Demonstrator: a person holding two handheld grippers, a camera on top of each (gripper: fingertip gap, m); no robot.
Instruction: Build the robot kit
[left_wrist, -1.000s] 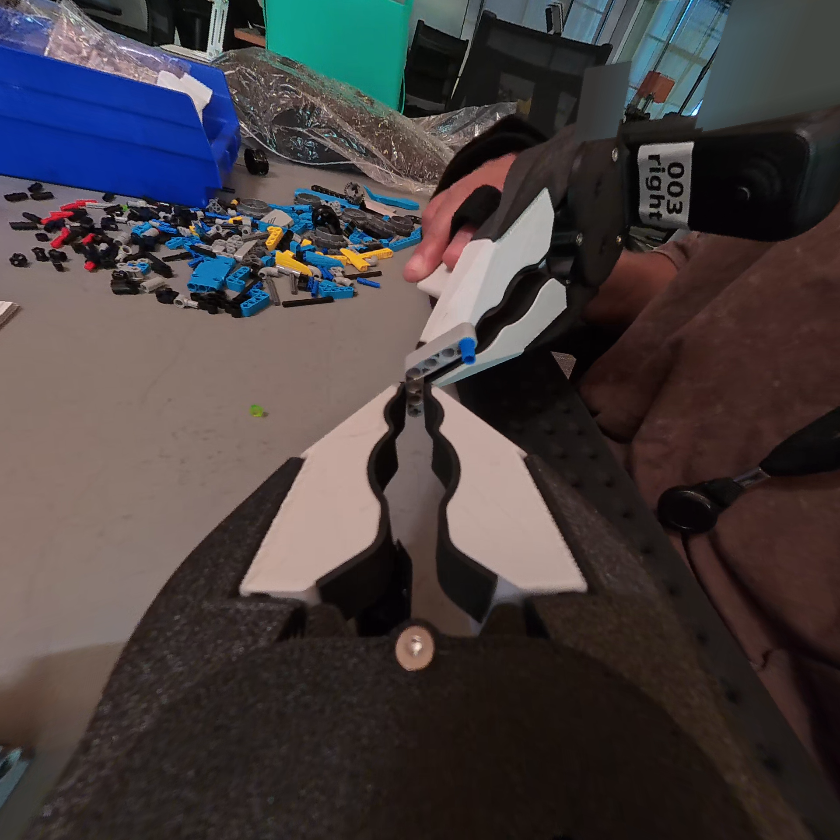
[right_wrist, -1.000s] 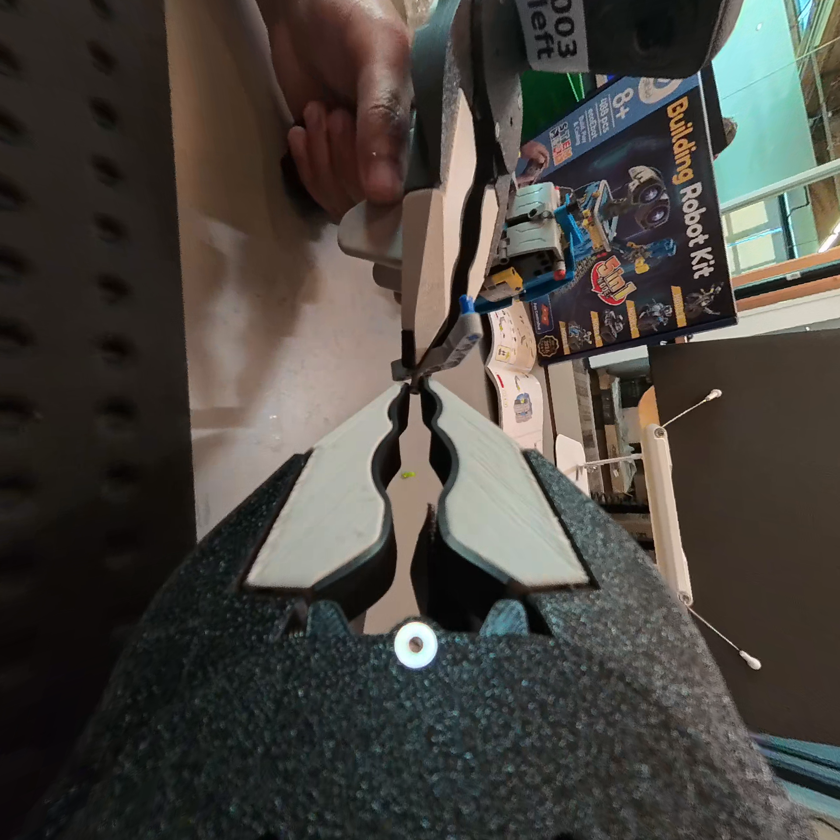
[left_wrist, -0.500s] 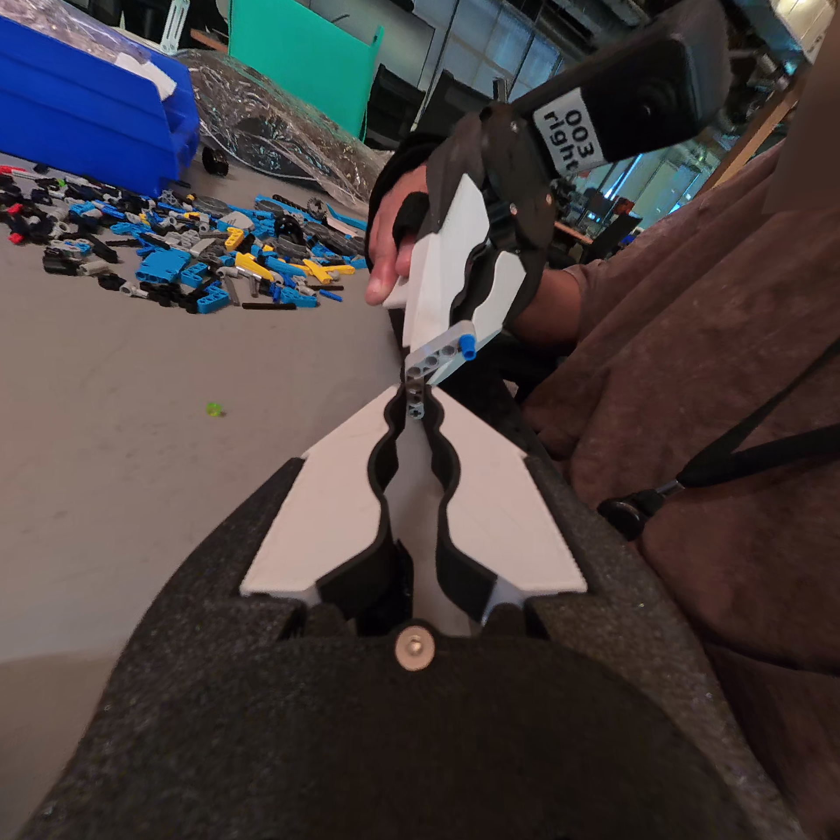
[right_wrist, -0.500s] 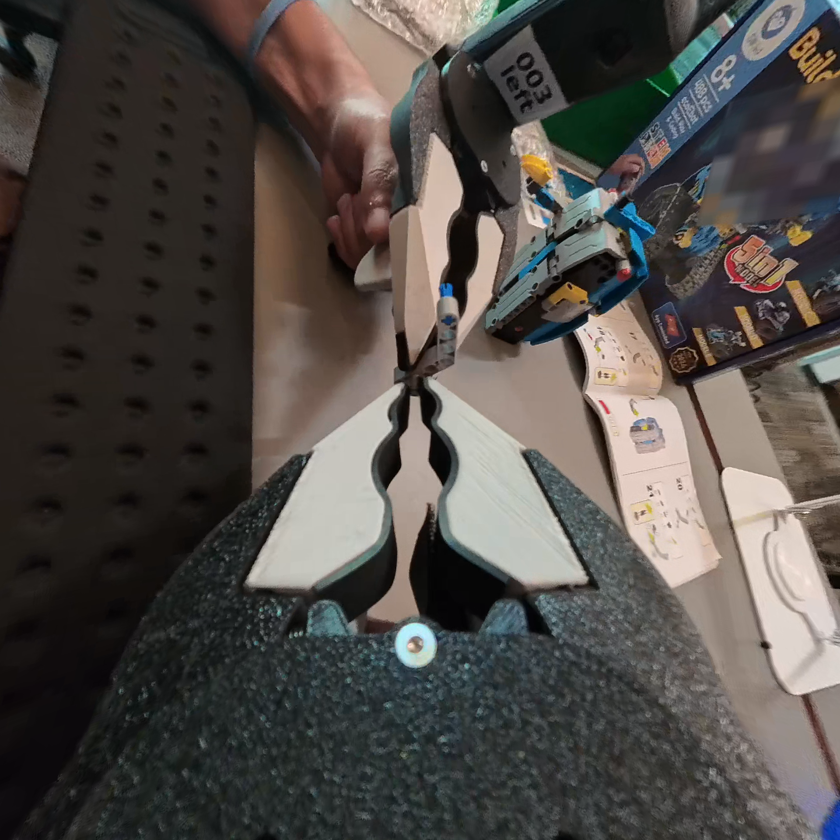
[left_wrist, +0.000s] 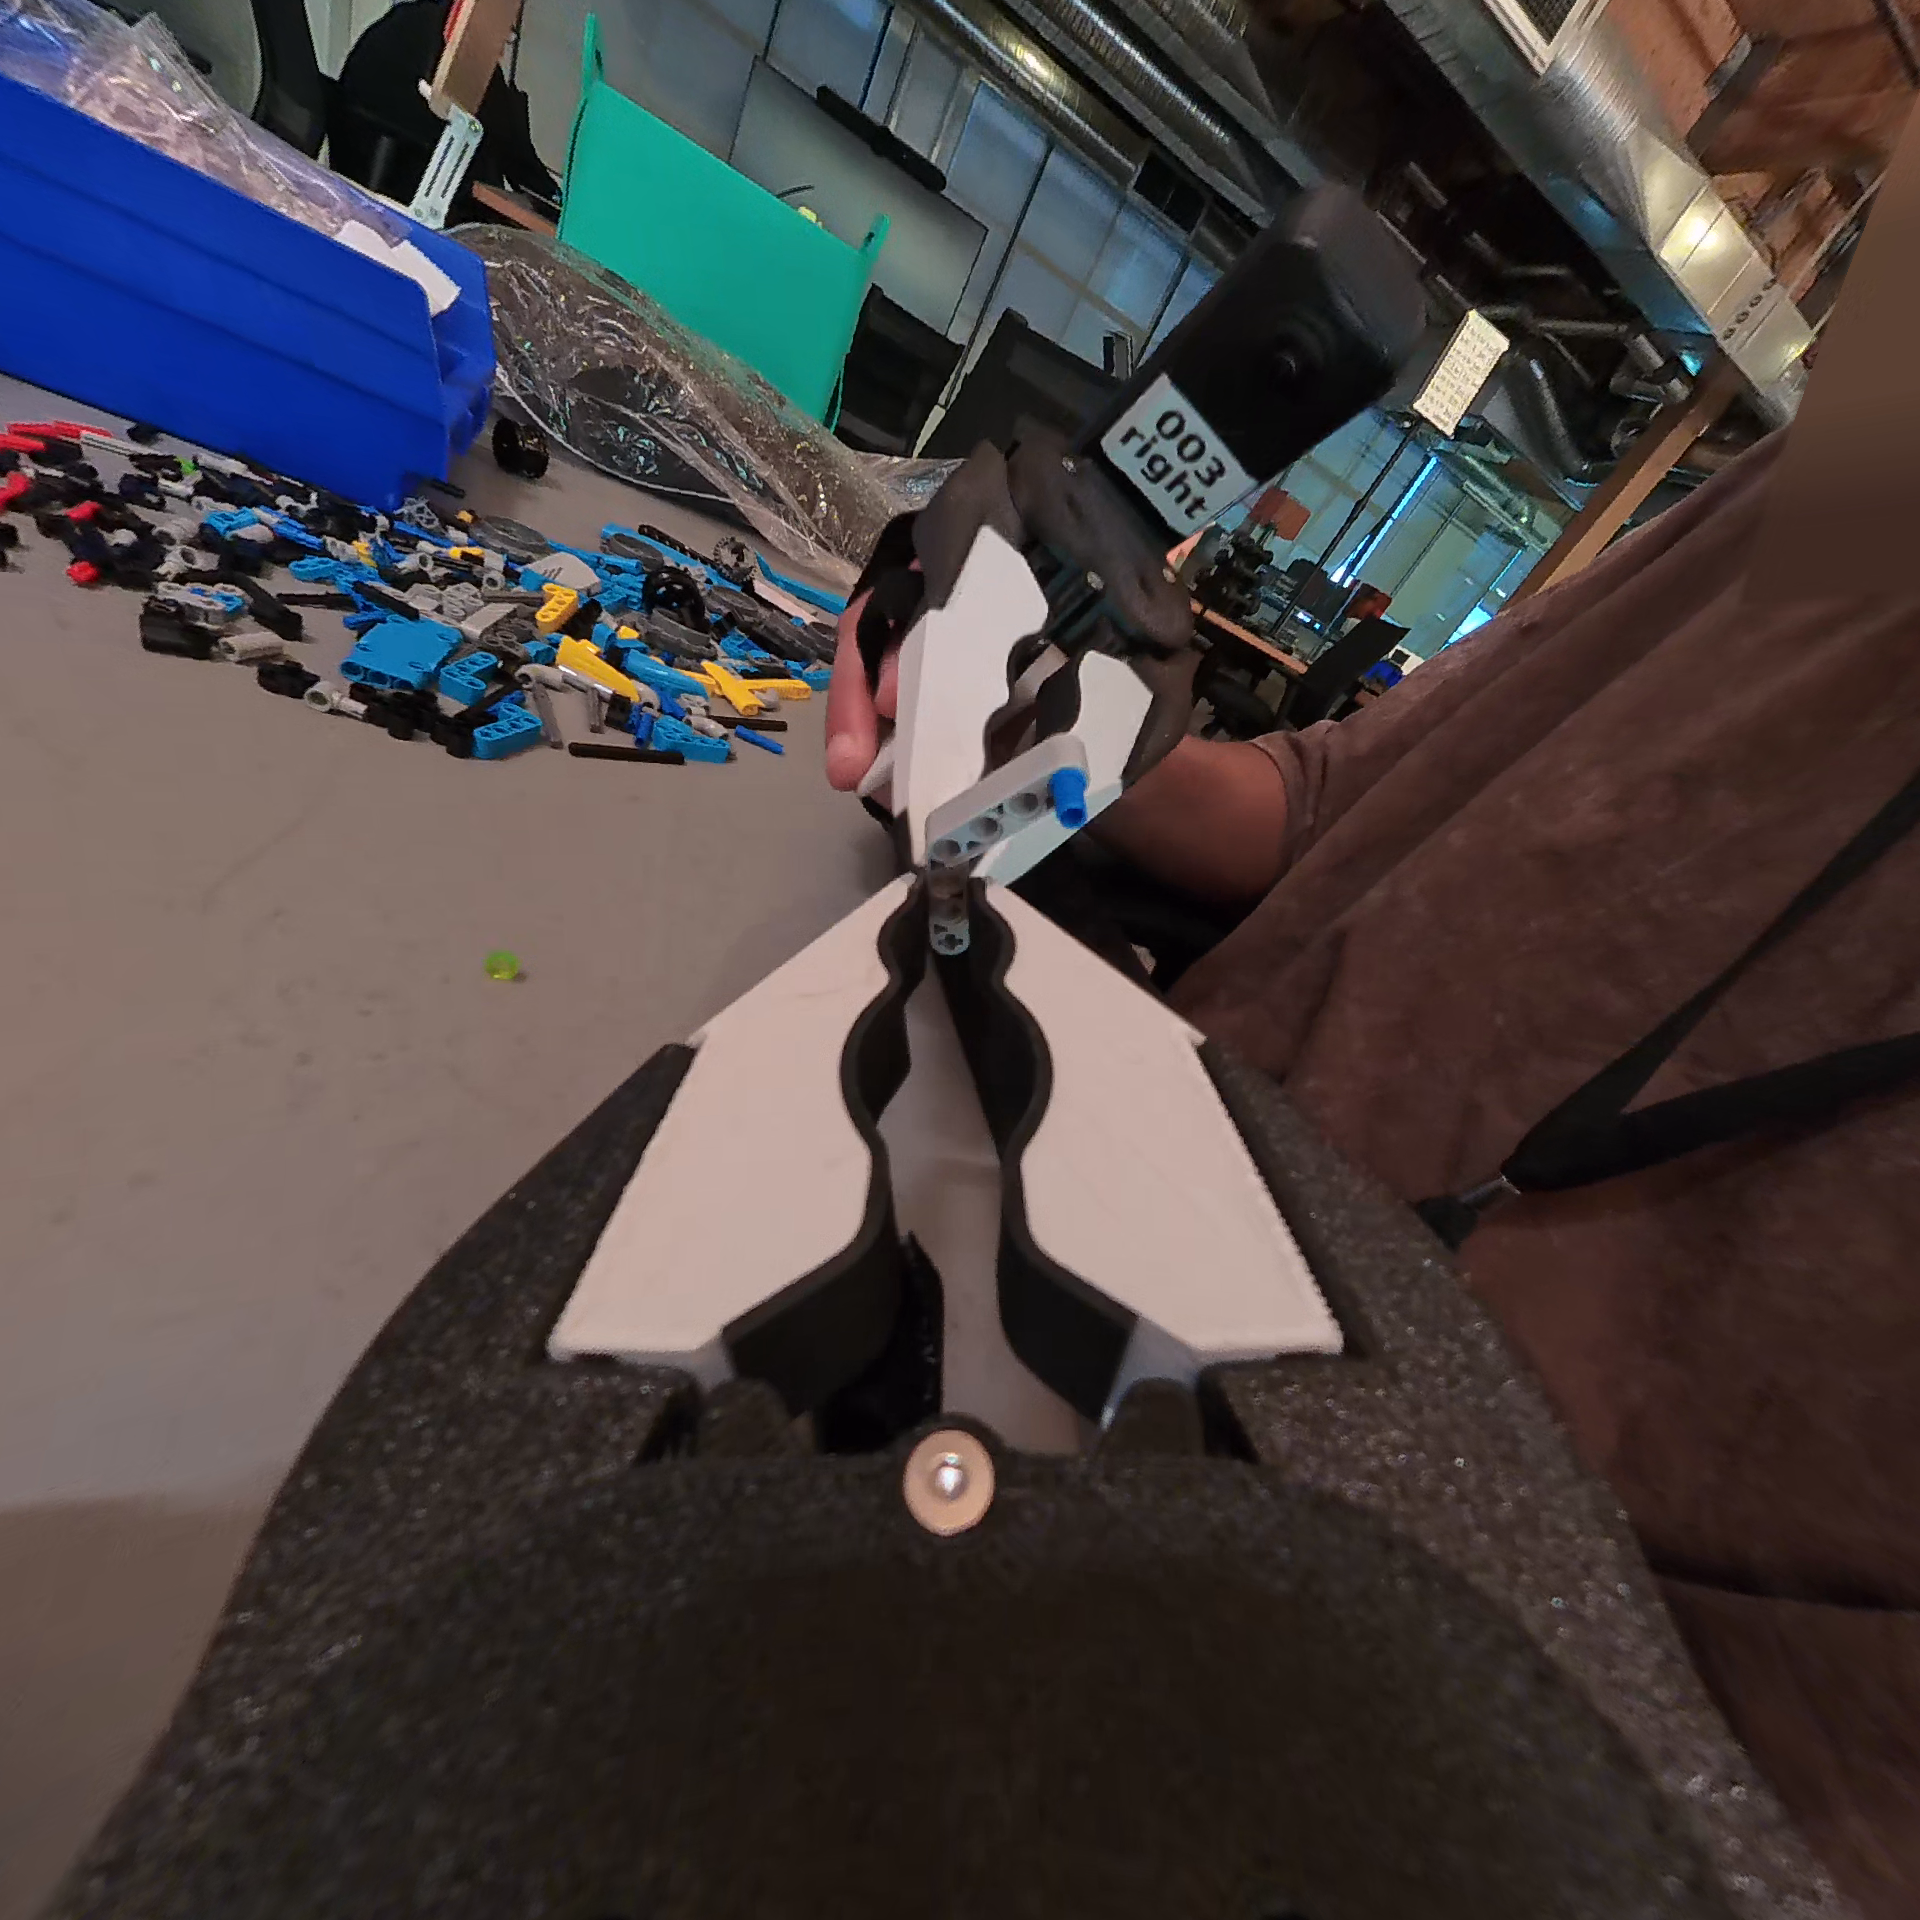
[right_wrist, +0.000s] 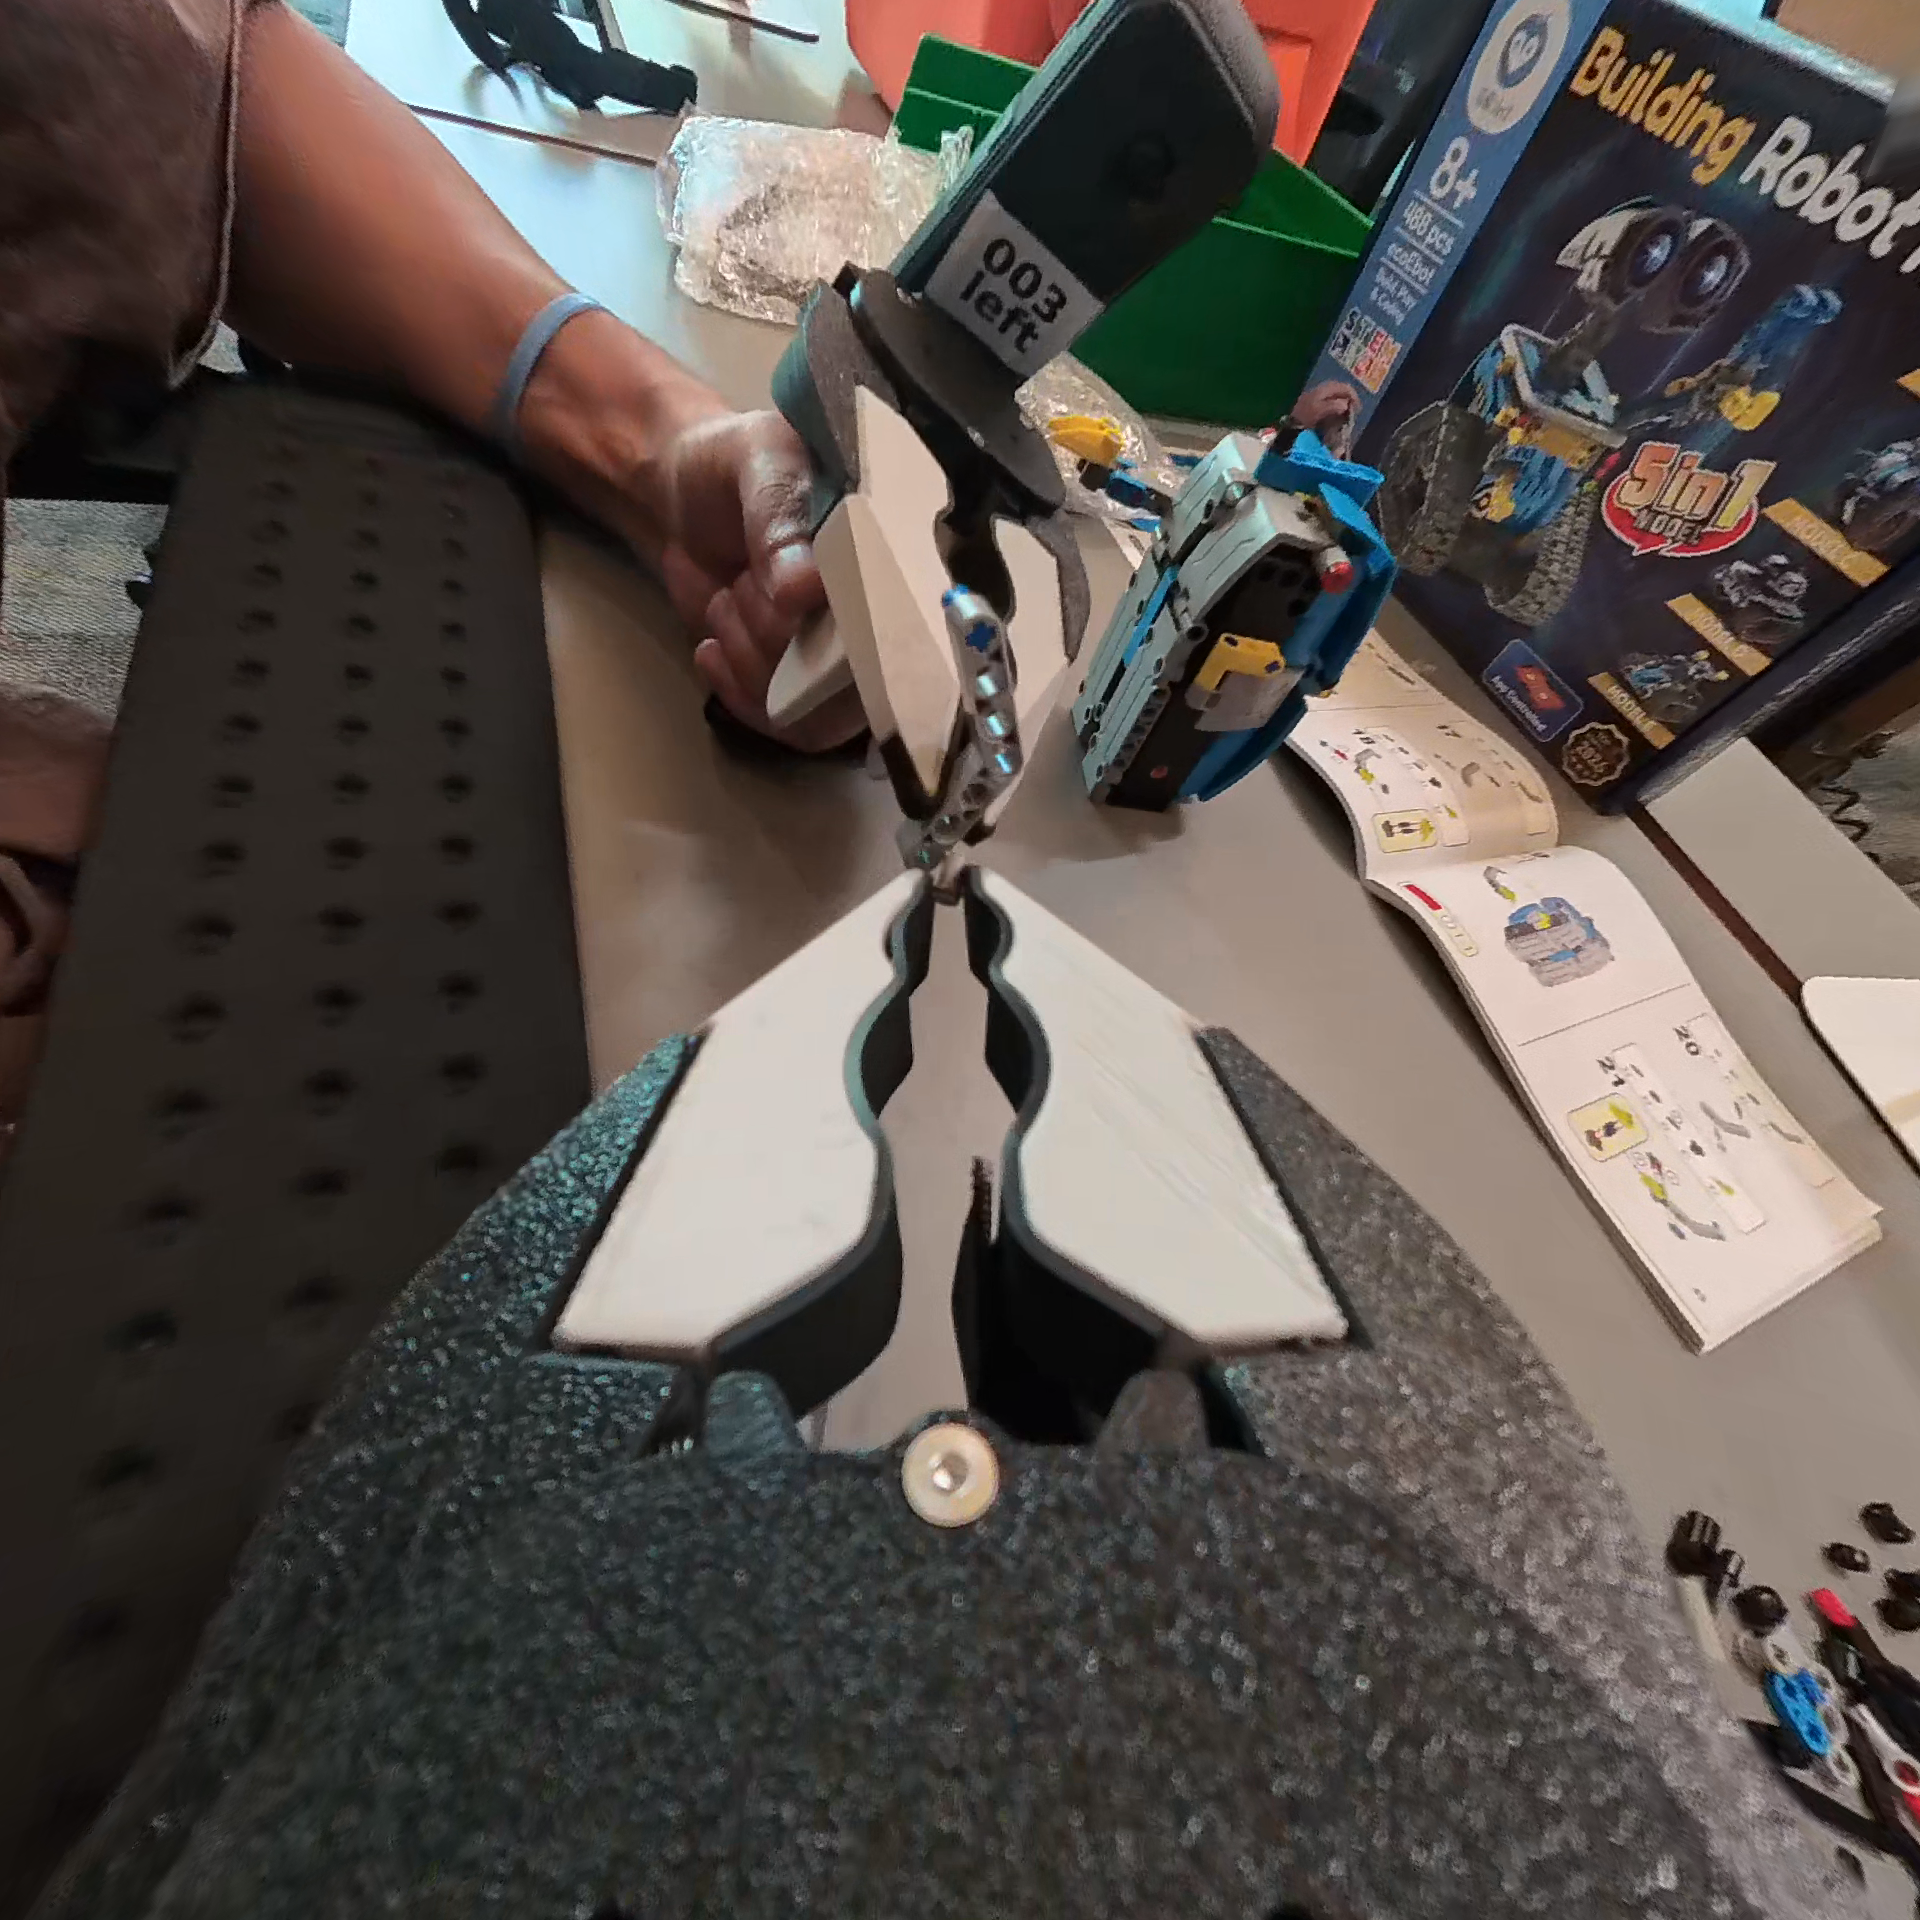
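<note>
Gray table (left_wrist: 312, 935) fills my left wrist view, with a big workshop behind it. My left gripper (left_wrist: 948, 914) is squeezed narrow on a small gray connector (left_wrist: 948, 928), which sits right at the tips. That small piece touches the end of a gray beam with holes (left_wrist: 1003, 808). The beam has a blue pin (left_wrist: 1068, 787) at its far end. The right gripper (left_wrist: 966, 831) comes in from the other side, and the beam lies across its white fingers (left_wrist: 951, 665). A hand (left_wrist: 857, 675) holds that gripper. Farther back, a pile of loose building pieces (left_wrist: 468, 634) lies on the table, blue, black, yellow and red. A blue bin (left_wrist: 229, 312) stands behind the pile, with crinkly clear plastic (left_wrist: 644, 416) beside it. One tiny green bit (left_wrist: 503, 966) lies alone on the table.

From my right wrist view, I see my right gripper (right_wrist: 948, 883) shut narrow on the near end of the same beam (right_wrist: 982, 717). The beam sticks up and away, leaning against the left gripper (right_wrist: 940, 800), whose tips meet mine. A hand (right_wrist: 748, 582) holds it. Just beside it on the table (right_wrist: 1195, 935) stands a half-built blue and gray toy robot (right_wrist: 1226, 644). An open instruction booklet (right_wrist: 1558, 1029) lies near it, and a big picture box (right_wrist: 1662, 364) stands behind. A few small loose pieces (right_wrist: 1808, 1652) lie at the lower right.
</note>
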